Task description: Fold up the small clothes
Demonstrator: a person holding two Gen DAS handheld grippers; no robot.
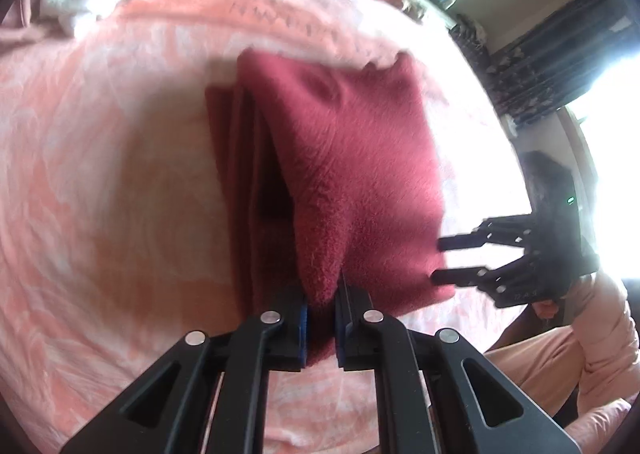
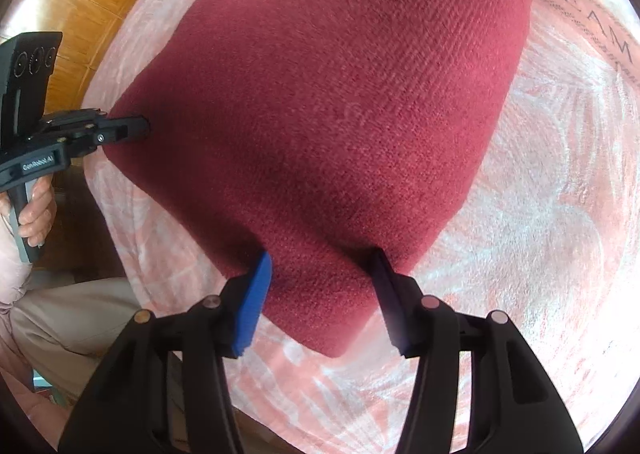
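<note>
Pink patterned blanket [image 2: 540,182] under maroon knit garment [image 2: 340,94].

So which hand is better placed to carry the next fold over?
Left, probably. The left gripper is shut on the maroon knit garment's corner, while the right gripper only straddles the near edge, jaws apart.

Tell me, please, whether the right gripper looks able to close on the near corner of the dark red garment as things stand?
Probably yes: the right gripper already straddles the garment's near corner, jaws apart, nothing between.
</note>
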